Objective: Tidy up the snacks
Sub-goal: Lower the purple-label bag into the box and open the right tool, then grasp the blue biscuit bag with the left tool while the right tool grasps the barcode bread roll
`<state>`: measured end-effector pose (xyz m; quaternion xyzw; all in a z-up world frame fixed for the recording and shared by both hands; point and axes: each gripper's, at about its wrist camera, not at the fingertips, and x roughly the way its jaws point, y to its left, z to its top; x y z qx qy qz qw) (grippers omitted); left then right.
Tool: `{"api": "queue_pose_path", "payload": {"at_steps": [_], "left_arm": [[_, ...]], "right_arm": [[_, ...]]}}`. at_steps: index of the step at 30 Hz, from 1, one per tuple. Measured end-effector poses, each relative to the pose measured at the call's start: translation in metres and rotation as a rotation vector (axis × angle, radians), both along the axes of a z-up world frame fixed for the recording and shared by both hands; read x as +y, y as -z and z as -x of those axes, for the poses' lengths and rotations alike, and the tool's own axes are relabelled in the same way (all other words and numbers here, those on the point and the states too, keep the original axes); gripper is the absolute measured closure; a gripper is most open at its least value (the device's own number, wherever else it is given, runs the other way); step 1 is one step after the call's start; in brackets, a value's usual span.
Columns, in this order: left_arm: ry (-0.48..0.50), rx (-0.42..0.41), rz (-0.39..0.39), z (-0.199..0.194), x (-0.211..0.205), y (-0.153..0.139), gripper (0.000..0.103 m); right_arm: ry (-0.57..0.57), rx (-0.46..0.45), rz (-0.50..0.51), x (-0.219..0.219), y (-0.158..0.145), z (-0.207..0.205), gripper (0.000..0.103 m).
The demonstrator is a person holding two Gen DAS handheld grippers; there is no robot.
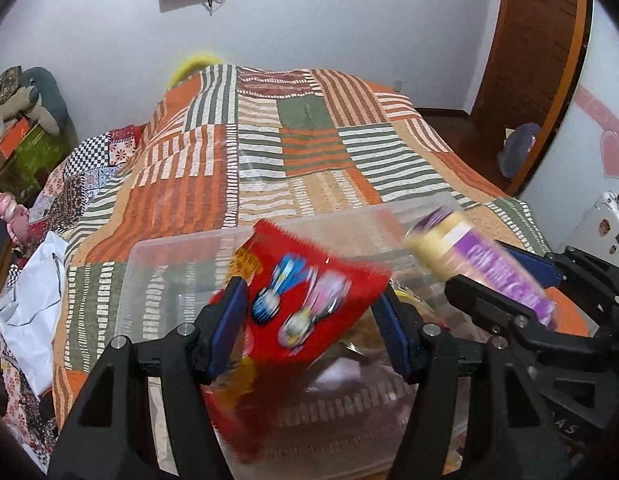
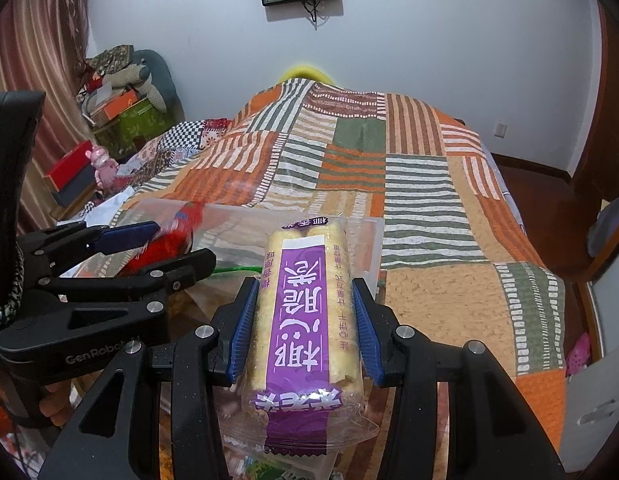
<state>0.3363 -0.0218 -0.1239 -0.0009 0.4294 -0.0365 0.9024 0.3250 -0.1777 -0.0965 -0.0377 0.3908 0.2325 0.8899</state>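
My left gripper (image 1: 309, 308) is shut on a red snack bag (image 1: 305, 300) with cartoon figures, held blurred above a clear plastic bin (image 1: 169, 264) on the bed. My right gripper (image 2: 305, 320) is shut on a purple-and-cream wafer pack (image 2: 305, 320), held over the same bin (image 2: 365, 240). The wafer pack (image 1: 481, 264) and right gripper (image 1: 505, 280) show at the right of the left wrist view. The left gripper (image 2: 149, 248) with the red bag (image 2: 169, 236) shows at the left of the right wrist view.
The bin rests on a striped orange-green patchwork quilt (image 1: 309, 152). More snack packs lie in the bin's bottom (image 1: 357, 344). A white bag (image 1: 29, 300) lies at the bed's left edge. Boxes and pillows (image 2: 121, 100) stack at the far left. A wooden door (image 1: 529, 60) stands right.
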Motion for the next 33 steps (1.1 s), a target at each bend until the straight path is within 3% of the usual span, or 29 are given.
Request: {"api": "queue_pose_path", "payload": {"at_steps": [3,6,12,23,25,33], "left_arm": [[0.006,0.0,0.0,0.004,0.001,-0.001,0.037],[0.004,0.006,0.01,0.01,0.004,-0.002,0.037],[-0.001,0.0,0.051,0.032,0.015,-0.015,0.037],[-0.053,-0.073,0.043,0.104,0.049,-0.049,0.032],[-0.059,-0.077,0.021,0.118,0.056,-0.052,0.032],[-0.058,-0.057,-0.016,0.172,0.088,-0.049,0.032]], "right_arm": [[0.003,-0.001,-0.007,-0.002,-0.004,-0.001,0.06],[0.008,-0.001,-0.029,-0.008,-0.008,0.002,0.052],[0.003,-0.011,-0.043,-0.015,-0.019,0.019,0.051],[-0.029,-0.06,-0.081,-0.013,-0.043,0.064,0.048],[-0.034,-0.07,-0.089,-0.009,-0.045,0.073,0.042],[-0.078,-0.094,-0.108,0.009,-0.047,0.105,0.041]]}}
